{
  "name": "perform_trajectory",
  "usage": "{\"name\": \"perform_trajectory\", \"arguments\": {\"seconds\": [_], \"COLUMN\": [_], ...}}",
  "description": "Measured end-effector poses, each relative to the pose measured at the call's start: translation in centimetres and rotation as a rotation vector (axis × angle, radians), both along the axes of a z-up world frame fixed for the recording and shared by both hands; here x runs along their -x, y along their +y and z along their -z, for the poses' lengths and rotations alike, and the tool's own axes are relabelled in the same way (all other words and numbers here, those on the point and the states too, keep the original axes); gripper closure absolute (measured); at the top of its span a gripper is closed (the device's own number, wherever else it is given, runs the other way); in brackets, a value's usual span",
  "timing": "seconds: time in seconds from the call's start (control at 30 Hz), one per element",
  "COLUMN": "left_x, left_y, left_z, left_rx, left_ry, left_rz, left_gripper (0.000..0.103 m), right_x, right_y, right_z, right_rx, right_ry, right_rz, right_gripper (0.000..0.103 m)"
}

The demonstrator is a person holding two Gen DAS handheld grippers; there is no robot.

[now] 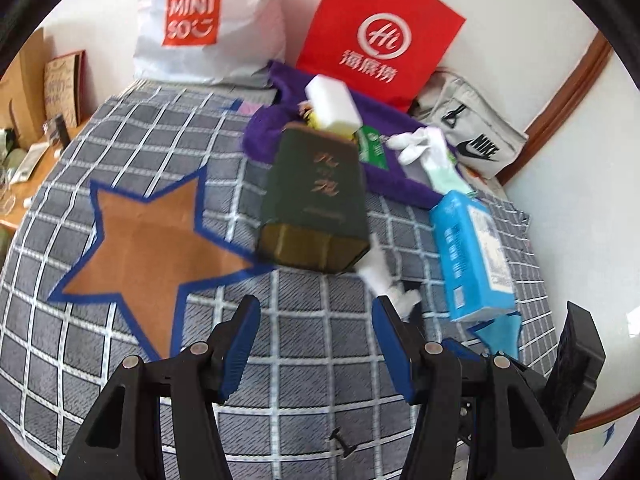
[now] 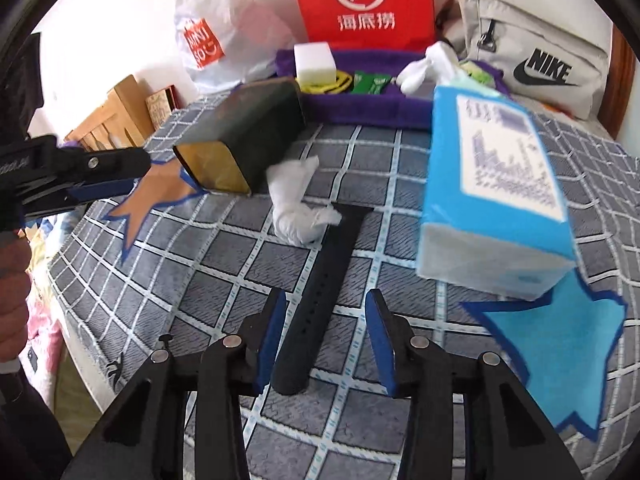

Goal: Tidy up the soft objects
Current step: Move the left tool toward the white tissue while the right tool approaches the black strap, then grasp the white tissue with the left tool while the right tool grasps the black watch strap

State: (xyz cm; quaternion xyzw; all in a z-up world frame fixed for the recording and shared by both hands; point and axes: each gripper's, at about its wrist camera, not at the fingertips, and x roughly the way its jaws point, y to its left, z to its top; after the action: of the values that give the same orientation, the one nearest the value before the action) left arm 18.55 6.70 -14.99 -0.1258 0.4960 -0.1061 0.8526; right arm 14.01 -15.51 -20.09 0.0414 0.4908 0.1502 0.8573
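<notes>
I have nothing gripped yet — the right gripper straddles the black watch strap on the checked bedspread, jaws unclenched; the left gripper hangs empty, jaws apart.

My right gripper straddles the strap on the checked cover; crumpled tissue at 12 o'clock touches the strap's far end. Box at 11, tissue pack at 1 overlapping a star patch. Towel behind them carries a sponge block, bags behind it.
</notes>
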Motion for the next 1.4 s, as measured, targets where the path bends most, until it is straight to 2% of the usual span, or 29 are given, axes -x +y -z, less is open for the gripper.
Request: {"name": "perform_trajectory", "arguments": {"seconds": [0.1, 0.17, 0.23, 0.3, 0.37, 0.57, 0.7, 0.77, 0.9, 1.07, 1.27, 1.4], "left_x": [0.0, -0.1, -0.2, -0.3, -0.4, -0.1, -0.2, -0.2, 0.0, 0.1, -0.4, -1.0], "left_y": [0.3, 0.3, 0.0, -0.5, -0.9, -1.6, -2.0, -2.4, -3.1, -4.0, -6.3, -8.2], "left_z": [0.8, 1.1, 1.3, 1.5, 1.7, 2.1, 2.5, 2.6, 2.6, 2.6, 2.9, 3.3], "left_rx": [-0.013, -0.025, -0.026, -0.028, -0.034, -0.041, -0.031, -0.028, -0.042, -0.052, -0.046, -0.048], "left_ry": [0.016, 0.019, 0.023, 0.029, 0.032, 0.036, 0.045, 0.049, 0.052, 0.052, 0.047, 0.041], "left_rz": [-0.004, -0.009, -0.008, 0.003, 0.014, 0.03, 0.029, 0.036, 0.054, 0.065, 0.092, 0.11], "left_gripper": [0.047, 0.047, 0.047, 0.047, 0.047, 0.047, 0.047, 0.047, 0.047, 0.047, 0.047, 0.047], "right_x": [0.2, 0.3, 0.3, 0.0, -0.1, 2.8, 4.4, 4.5, 3.9, 3.7, 4.0, 4.8], "right_y": [0.9, 2.0, 2.1, 1.5, 0.7, -1.8, -3.6, -4.0, -3.8, -2.1, -3.7, -5.3], "right_z": [0.4, 0.7, 0.8, 0.7, 0.6, 0.3, 0.3, 0.4, 0.6, 0.8, 0.4, 0.2], "right_rx": [0.044, 0.117, 0.138, 0.132, 0.094, 0.089, 0.083, 0.05, 0.026, 0.134, 0.087, 0.096], "right_ry": [-0.041, -0.085, -0.104, -0.094, -0.072, -0.036, -0.013, -0.011, -0.055, -0.126, -0.107, -0.119], "right_rz": [-0.005, -0.038, -0.043, -0.037, -0.049, -0.125, -0.127, -0.11, -0.058, -0.074, -0.074, -0.055], "right_gripper": [0.063, 0.063, 0.067, 0.079, 0.08, 0.081, 0.081, 0.079, 0.079, 0.082, 0.083, 0.083]}}
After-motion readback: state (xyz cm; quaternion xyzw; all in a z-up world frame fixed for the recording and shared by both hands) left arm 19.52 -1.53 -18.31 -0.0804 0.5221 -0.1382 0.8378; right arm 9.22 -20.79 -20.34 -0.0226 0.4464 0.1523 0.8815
